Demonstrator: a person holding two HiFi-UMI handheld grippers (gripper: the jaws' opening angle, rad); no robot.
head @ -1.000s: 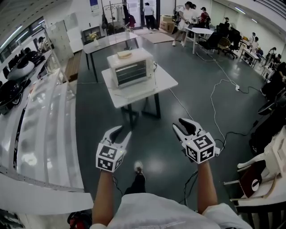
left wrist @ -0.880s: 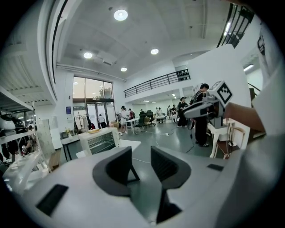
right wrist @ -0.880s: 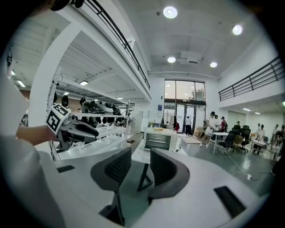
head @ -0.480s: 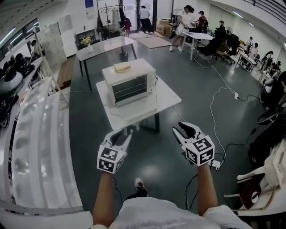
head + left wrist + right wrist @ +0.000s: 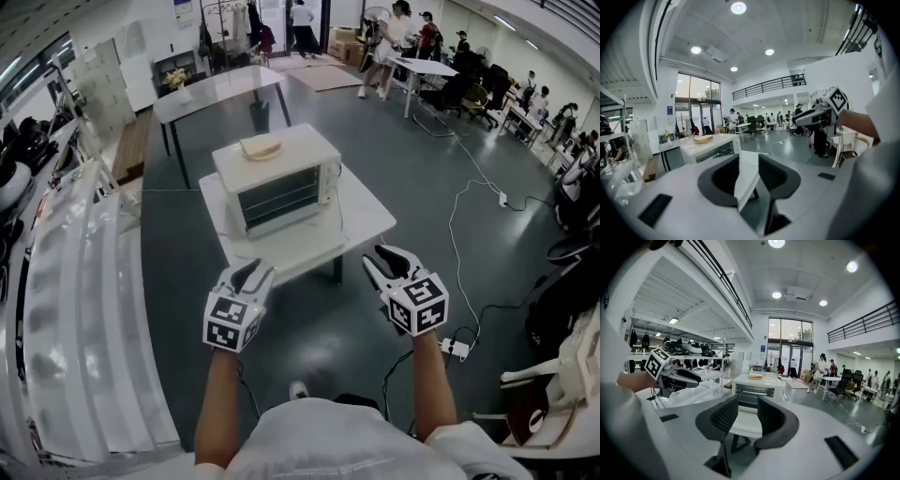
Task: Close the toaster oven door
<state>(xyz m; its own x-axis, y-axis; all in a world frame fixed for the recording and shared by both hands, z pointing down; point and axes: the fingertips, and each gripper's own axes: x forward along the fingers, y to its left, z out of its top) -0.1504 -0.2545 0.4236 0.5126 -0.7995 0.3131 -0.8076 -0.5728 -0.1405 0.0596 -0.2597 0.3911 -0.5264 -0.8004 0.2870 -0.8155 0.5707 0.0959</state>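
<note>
A white toaster oven [image 5: 278, 183] stands on a small white table [image 5: 361, 220] ahead of me, with a flat piece of bread [image 5: 261, 146] on its roof. Wire racks show in its front, and a pale flap seems to lie down in front of it; I cannot tell for sure. My left gripper [image 5: 251, 274] and right gripper [image 5: 384, 258] hover over the table's near edge, short of the oven. Both are open and hold nothing. The oven [image 5: 710, 149] lies beyond the left gripper [image 5: 747, 176]. It [image 5: 757, 391] lies straight ahead of the right gripper [image 5: 743, 416].
A long white shelf unit [image 5: 75, 272] runs along the left. A second table [image 5: 220, 86] stands behind the oven's table. Cables [image 5: 459, 234] and a power strip [image 5: 455, 349] lie on the floor at the right. People, desks and chairs fill the far right.
I have walked forward: the table and oven are nearer and larger in view. Both grippers now reach the table's near edge, still open.
</note>
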